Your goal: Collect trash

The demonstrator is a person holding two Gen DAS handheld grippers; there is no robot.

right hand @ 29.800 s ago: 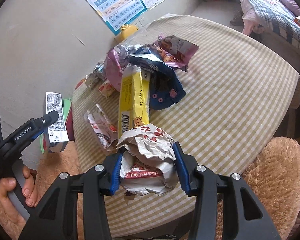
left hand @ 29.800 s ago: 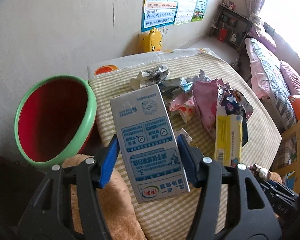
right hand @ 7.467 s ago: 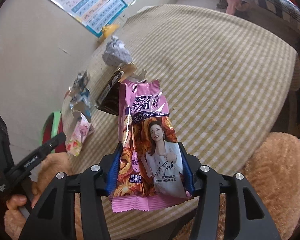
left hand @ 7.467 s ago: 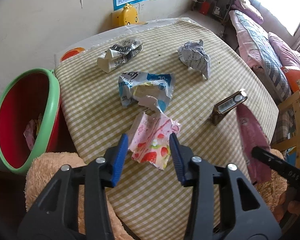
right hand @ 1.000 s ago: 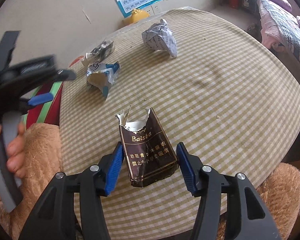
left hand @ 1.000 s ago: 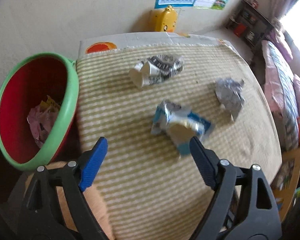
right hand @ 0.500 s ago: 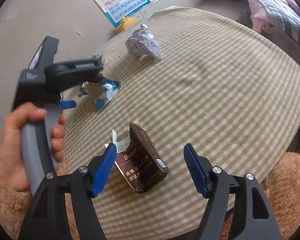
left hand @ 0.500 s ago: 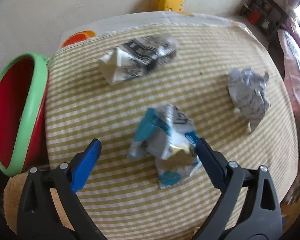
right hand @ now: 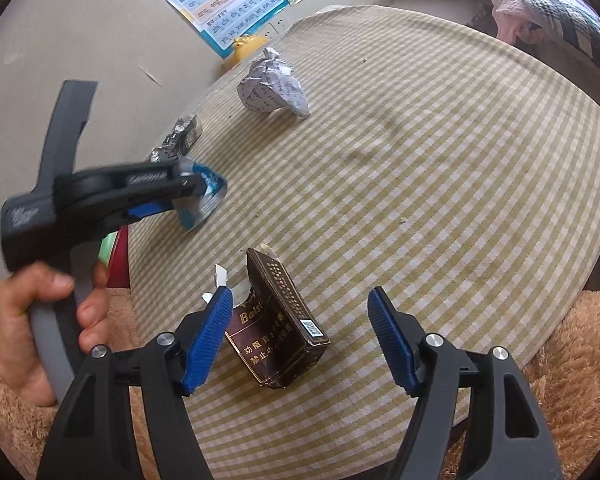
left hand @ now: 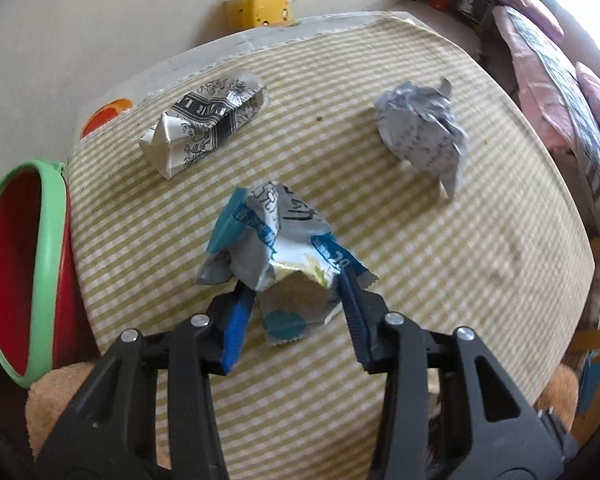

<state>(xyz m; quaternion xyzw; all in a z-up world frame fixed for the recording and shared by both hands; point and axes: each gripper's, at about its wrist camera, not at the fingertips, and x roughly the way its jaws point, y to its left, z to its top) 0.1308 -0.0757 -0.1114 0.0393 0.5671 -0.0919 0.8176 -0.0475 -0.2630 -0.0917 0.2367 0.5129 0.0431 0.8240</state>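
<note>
Since half a second ago, the left gripper (left hand: 296,300) has been brought down over the blue-and-silver wrapper (left hand: 274,248) and its jaws have just been closing; the wrapper, then loose between wide fingers, is now pinched at its near end.

Left wrist view: both blue pads are seen pressed against the wrapper's crumpled lower part, most of the wrapper sticking out beyond the fingertips over the checked tablecloth (left hand: 440,280). A black-and-white printed wrapper (left hand: 204,128) is noted farther back on the left, a crumpled grey paper ball (left hand: 422,132) on the right, both well apart from the fingers. A red bin with green rim (left hand: 48,248) is seen at the table's left edge.

Right wrist view: the right gripper (right hand: 300,332) is held open, fingers apart. The torn brown cigarette pack (right hand: 278,328) lies between them, just beside the left pad (right hand: 210,336), clear of the right one. A hand (right hand: 40,320) on the left gripper's handle is seen at left.
</note>
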